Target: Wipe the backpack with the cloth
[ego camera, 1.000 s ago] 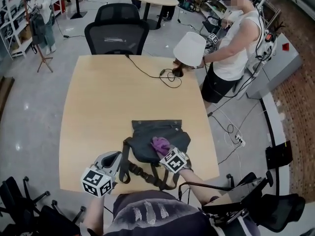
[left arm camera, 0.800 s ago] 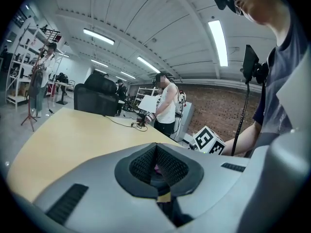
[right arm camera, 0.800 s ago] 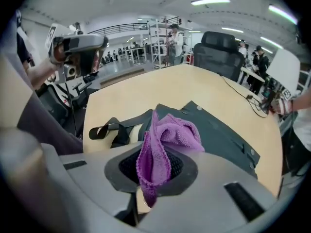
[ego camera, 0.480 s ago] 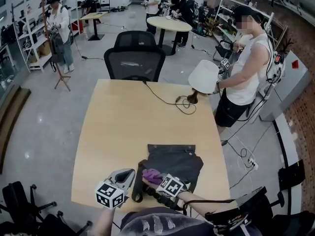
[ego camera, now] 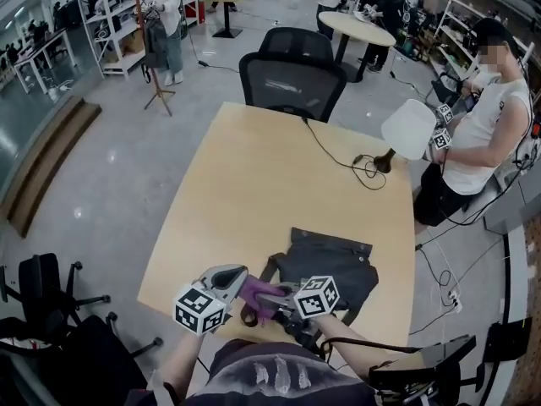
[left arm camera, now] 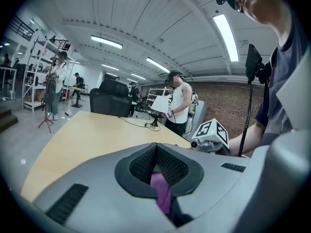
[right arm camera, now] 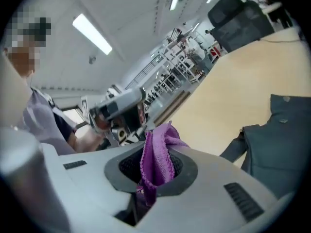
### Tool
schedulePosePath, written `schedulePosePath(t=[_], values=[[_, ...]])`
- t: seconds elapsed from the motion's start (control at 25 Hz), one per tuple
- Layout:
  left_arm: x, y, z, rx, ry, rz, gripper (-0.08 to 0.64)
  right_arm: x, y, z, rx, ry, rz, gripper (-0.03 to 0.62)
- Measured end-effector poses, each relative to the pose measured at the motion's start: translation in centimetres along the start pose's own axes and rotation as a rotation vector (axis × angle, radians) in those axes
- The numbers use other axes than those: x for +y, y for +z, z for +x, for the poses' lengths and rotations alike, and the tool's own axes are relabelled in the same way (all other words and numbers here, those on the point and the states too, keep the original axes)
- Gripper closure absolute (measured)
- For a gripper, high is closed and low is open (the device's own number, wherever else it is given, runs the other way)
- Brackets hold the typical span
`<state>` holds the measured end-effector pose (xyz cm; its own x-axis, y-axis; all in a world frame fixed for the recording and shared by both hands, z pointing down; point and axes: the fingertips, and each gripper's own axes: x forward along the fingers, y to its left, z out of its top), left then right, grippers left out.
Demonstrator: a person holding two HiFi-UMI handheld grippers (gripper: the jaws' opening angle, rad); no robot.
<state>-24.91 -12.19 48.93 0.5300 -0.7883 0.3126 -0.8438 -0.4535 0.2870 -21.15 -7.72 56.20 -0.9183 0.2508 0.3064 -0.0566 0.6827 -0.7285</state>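
A dark grey backpack [ego camera: 328, 263] lies flat on the wooden table [ego camera: 254, 176] near its front edge; the right gripper view shows it as the backpack [right arm camera: 278, 142] at the right. The purple cloth [ego camera: 257, 293] hangs in the air just left of the bag, held between both grippers. My left gripper [ego camera: 243, 282] is shut on one end of the cloth [left arm camera: 161, 193]. My right gripper [ego camera: 276, 297] is shut on the cloth [right arm camera: 156, 155], which bunches up above its jaws. The two grippers face each other, tips nearly touching.
A lamp with a white shade [ego camera: 409, 128] and a black cable [ego camera: 334, 145] sit at the table's far right, with a person [ego camera: 478, 125] standing beside them. Two black office chairs [ego camera: 293, 79] stand at the far end. Another chair [ego camera: 51, 290] is at my left.
The right gripper lifted the cloth off the backpack and carried it left to the left gripper, which now grips it too. The head camera tilted up and to the left.
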Motion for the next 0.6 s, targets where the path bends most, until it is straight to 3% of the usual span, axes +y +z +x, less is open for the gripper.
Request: schedulePosePath(t=[0.08, 0.16, 0.36, 0.6], values=[[-0.5, -0.9, -1.6, 0.022, 0.021, -0.017, 0.554, -0.2, 1.2, -0.5, -0.078, 0.005, 0.071, 0.56], [-0.8, -1.3, -2.4, 0.028, 0.029, -0.018, 0.554, -3.1, 1.6, -0.9, -0.079, -0.103, 0.032, 0.56], [-0.1, 0.0, -1.0, 0.012, 0.039, 0.002, 0.554, -12.6, 2.8, -2.4, 0.104, -0.485, -0.173, 0.56], [-0.8, -1.3, 0.0, 0.045, 0.011, -0.023, 0.554, -14.6, 1.9, -4.1, 0.22, -0.636, -0.287, 0.56]])
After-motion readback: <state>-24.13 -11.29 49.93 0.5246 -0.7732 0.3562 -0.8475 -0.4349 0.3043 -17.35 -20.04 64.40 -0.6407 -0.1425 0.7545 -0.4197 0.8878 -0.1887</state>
